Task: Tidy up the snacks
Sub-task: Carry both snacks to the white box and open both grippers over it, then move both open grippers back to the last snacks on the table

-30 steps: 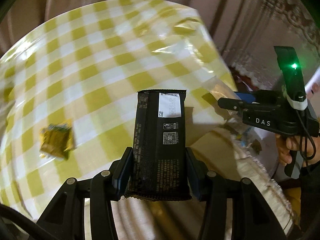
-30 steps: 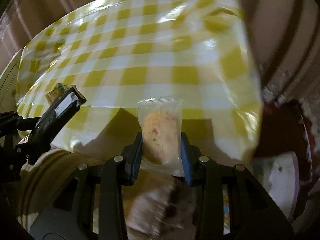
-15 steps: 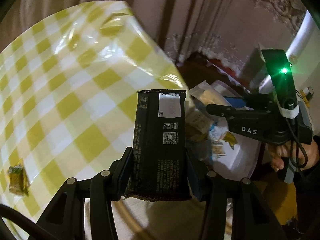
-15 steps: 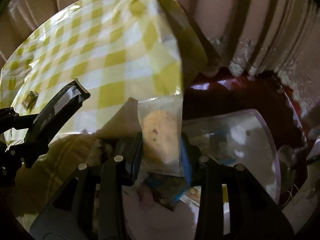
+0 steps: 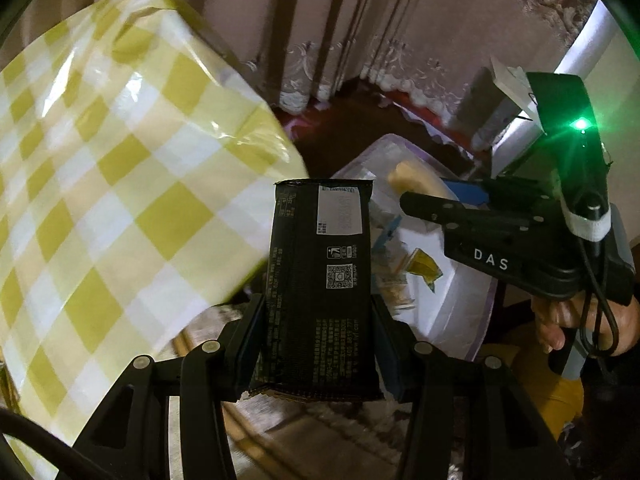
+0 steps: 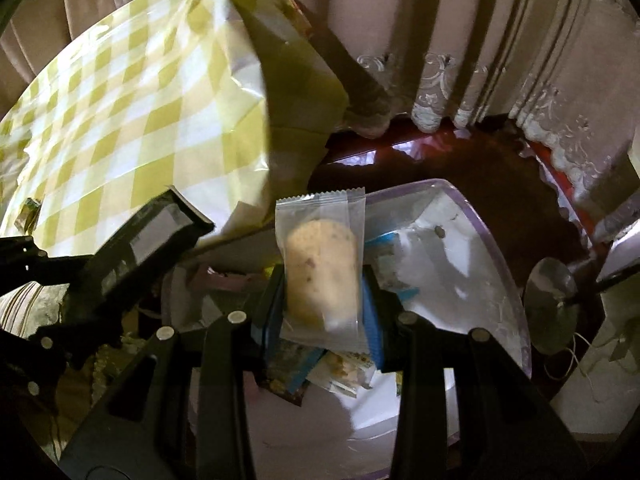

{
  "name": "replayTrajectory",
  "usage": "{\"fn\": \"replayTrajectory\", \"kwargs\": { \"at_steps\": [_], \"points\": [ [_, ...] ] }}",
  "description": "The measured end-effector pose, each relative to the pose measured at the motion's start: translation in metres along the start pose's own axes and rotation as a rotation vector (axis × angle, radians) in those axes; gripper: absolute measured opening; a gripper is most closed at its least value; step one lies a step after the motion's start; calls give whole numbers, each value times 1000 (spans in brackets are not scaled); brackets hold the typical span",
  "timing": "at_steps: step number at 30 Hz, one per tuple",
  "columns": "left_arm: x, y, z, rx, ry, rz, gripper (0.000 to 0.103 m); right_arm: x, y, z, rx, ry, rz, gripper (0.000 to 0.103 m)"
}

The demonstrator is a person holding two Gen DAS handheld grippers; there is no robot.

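Observation:
My left gripper (image 5: pixel 320 336) is shut on a black snack packet (image 5: pixel 320 280) that stands upright between its blue pads. It hangs past the table's corner, just left of a clear plastic bin (image 5: pixel 472 312). My right gripper (image 6: pixel 322 304) is shut on a clear-wrapped pale cookie (image 6: pixel 322 268), held over that bin (image 6: pixel 500 280), which holds several wrapped snacks (image 6: pixel 340 364). The right gripper's body (image 5: pixel 520 240) with its green light shows in the left wrist view, a hand (image 5: pixel 560 320) on its handle. The left gripper's packet (image 6: pixel 156 232) appears edge-on in the right wrist view.
A table with a yellow-and-white checked cloth (image 5: pixel 100 200) fills the left. A small gold-wrapped snack (image 6: pixel 28 212) lies on it at far left. Striped curtains with lace hems (image 6: pixel 440 92) hang behind. Dark red floor (image 6: pixel 440 164) lies beyond the bin.
Both grippers have swung right, off the table and over to the clear bin, each keeping its snack. The gold-wrapped snack has dropped out of the left wrist view.

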State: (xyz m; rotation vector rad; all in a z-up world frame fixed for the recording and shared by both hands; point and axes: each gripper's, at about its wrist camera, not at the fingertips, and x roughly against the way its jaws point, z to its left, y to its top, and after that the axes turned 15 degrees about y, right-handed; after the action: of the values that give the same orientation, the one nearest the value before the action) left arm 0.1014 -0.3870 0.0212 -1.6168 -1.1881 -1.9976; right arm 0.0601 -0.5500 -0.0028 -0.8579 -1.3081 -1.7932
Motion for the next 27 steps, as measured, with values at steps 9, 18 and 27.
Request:
{"fn": "replayTrajectory", "kwargs": {
  "at_steps": [9, 18, 27],
  "points": [
    [-12, 7, -3, 36, -44, 41, 60, 2, 0, -5, -14, -17, 3, 41],
    [-5, 3, 6, 59, -27, 28, 61, 5, 3, 5, 8, -30, -5, 50],
    [9, -10, 35, 130, 14, 0, 61, 6, 8, 25, 34, -20, -8, 58]
  ]
}}
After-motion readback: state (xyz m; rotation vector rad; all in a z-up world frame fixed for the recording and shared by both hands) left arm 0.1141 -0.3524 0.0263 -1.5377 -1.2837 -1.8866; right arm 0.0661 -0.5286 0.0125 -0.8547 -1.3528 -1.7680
